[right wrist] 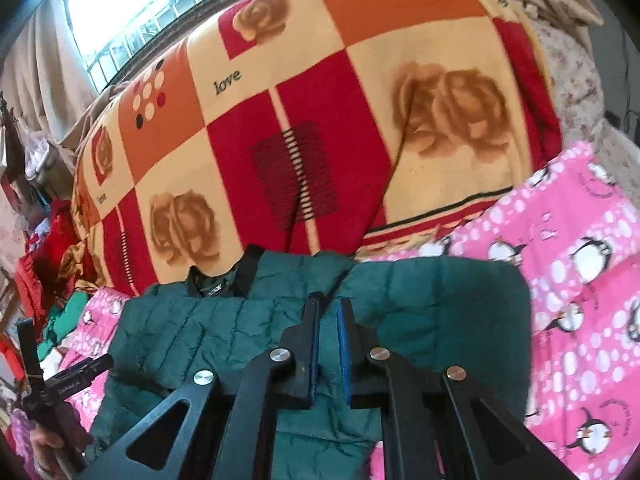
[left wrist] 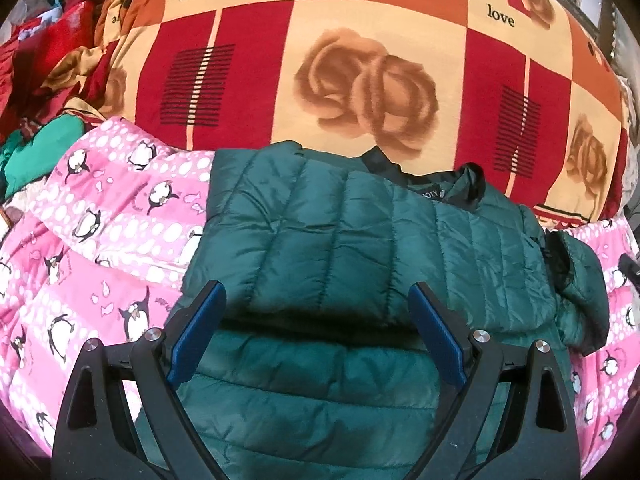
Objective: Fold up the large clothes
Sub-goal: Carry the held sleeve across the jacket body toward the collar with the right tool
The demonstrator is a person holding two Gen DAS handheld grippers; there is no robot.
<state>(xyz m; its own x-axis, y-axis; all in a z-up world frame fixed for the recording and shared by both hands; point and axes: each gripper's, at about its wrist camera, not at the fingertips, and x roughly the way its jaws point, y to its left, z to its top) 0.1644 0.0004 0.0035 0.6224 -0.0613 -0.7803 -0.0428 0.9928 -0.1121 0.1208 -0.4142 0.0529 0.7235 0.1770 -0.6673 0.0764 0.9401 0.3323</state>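
We have the green jacket [left wrist: 360, 248] lying flat on the pink sheet [left wrist: 100, 264], its collar [left wrist: 452, 188] at the far edge, touching the red and orange blanket [left wrist: 320, 60], and its hem near us, so its long axis runs near to far. It already looks folded in at its left side, where a straight quilted edge crosses the body. Our left gripper [left wrist: 316, 332] hangs over the near middle of the jacket, tilted down toward it, jaws spread wide with nothing between the pads. Our right gripper [right wrist: 329, 334] sits over the jacket's right half, also angled down, its jaws drawn narrow; green fabric shows in the slim gap, but we cannot tell whether a fold is truly pinched or just lies beneath. At the jacket's right edge a loose sleeve [left wrist: 576, 288] bulges onto the sheet. We judge the right hand the nearer one to that side, so the next fold, right side over toward the left, would fall to it.
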